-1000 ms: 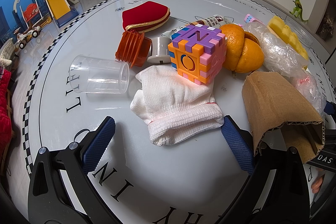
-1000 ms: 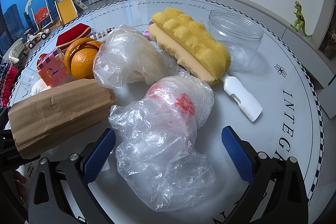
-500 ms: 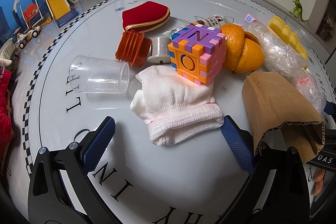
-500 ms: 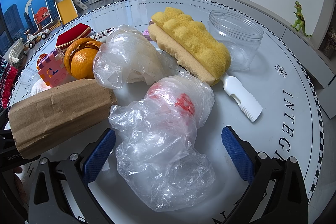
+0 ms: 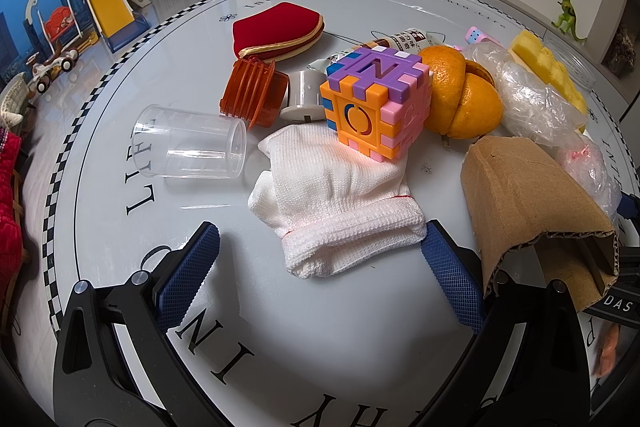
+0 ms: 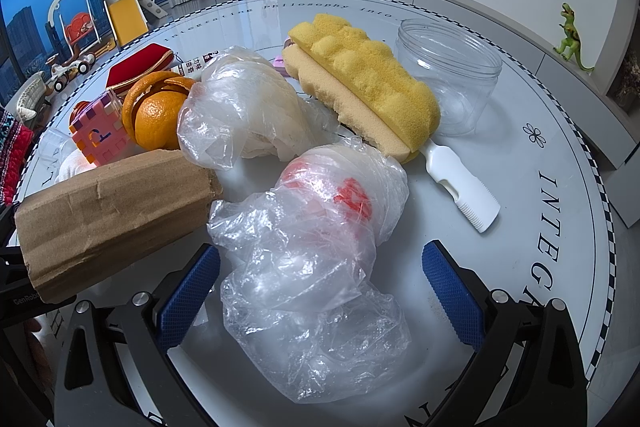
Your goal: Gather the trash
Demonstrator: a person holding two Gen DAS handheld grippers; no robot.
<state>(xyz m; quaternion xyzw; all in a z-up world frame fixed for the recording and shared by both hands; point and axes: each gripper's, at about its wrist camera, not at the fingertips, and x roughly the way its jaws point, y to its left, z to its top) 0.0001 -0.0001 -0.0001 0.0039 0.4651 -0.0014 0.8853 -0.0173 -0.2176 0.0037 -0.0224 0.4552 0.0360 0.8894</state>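
Between right jaws, crinkled plastic bag point(image 6: 316, 267)

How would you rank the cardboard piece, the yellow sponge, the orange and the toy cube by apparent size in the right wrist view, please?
1. cardboard piece, though nearness to the camera inflates it
2. yellow sponge
3. orange and toy cube: too alike to rank

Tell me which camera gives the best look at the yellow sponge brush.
The right wrist view: the whole yellow sponge brush shows there, foam head and white handle, lying beside the clear jar. The left wrist view catches only a corner of its foam at the far right, behind a crumpled plastic bag.
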